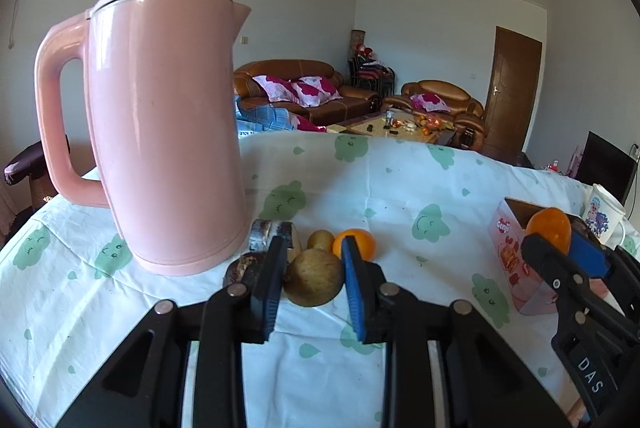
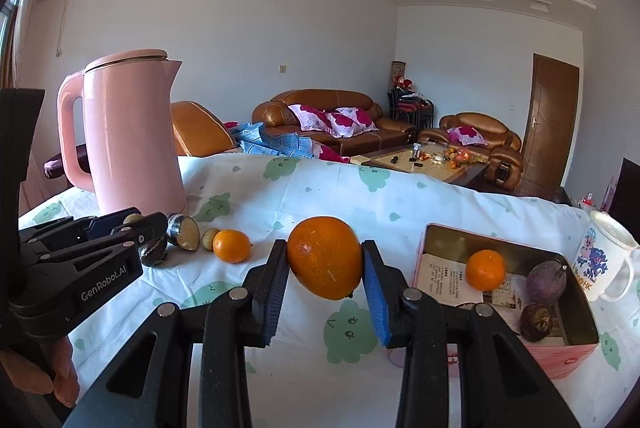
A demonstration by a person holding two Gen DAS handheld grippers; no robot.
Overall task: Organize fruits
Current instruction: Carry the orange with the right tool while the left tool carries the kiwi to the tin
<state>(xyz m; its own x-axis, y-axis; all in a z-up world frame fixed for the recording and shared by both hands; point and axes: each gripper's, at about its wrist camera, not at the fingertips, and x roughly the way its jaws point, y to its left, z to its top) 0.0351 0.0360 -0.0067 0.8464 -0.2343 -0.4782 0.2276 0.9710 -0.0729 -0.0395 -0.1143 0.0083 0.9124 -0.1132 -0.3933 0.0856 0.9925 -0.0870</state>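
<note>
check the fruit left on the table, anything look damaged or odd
Yes. Beside the pink kettle lies a cut fruit piece, its pale flesh exposed, and next to it a dark, shrivelled fruit with a rough, cracked look. The small orange nearby looks sound.

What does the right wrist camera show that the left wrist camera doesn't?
Only the right wrist view looks into the pink box: a small orange and two dark purple fruits lie inside.

Only the left wrist view shows the left tool shut on a brownish-green fruit.

Both show the pink kettle, the loose orange on the cloth, the cartoon mug, and the right tool shut on a big orange.
</note>
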